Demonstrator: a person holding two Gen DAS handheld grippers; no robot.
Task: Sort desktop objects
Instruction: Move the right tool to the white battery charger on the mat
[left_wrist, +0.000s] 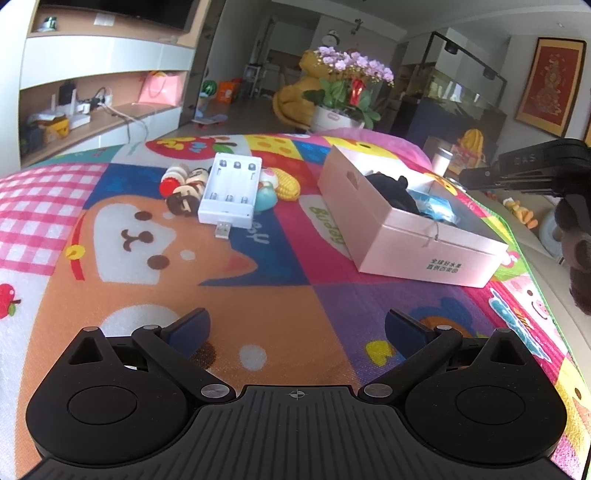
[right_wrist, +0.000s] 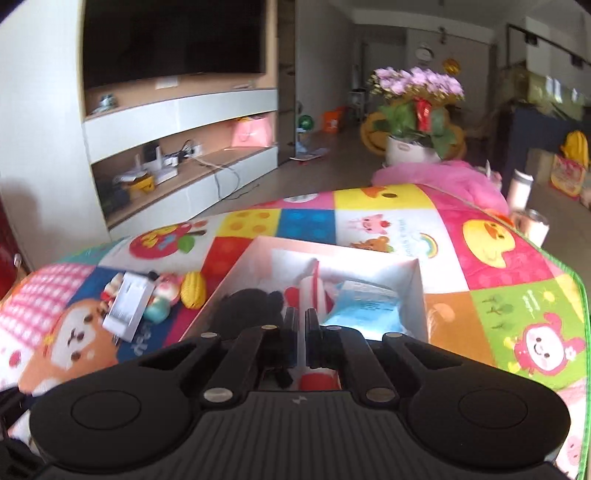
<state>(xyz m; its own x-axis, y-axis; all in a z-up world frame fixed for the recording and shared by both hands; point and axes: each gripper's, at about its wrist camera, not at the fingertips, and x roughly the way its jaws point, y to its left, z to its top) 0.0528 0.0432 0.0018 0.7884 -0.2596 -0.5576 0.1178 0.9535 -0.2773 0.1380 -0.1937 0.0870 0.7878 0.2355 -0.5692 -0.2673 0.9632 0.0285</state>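
Left tongs (left_wrist: 295, 328) gape wide over the mat (left_wrist: 258, 295), charger (left_wrist: 231, 192) ahead. Right tongs (right_wrist: 301, 317), above the box (right_wrist: 417, 295), pinch a thin white-and-red thing (right_wrist: 312, 291).

Right-wrist view was smeared by motion blur; the white charger (right_wrist: 127, 308) and small toys (right_wrist: 166, 295) beside it could not be told apart cleanly. Right gripper's (right_wrist: 301, 325) closed jaws hid part of the pink box (right_wrist: 236, 266) contents. Left-wrist view: right gripper (left_wrist: 532, 166) cut off by frame edge; box print (left_wrist: 445, 266) too small to read.
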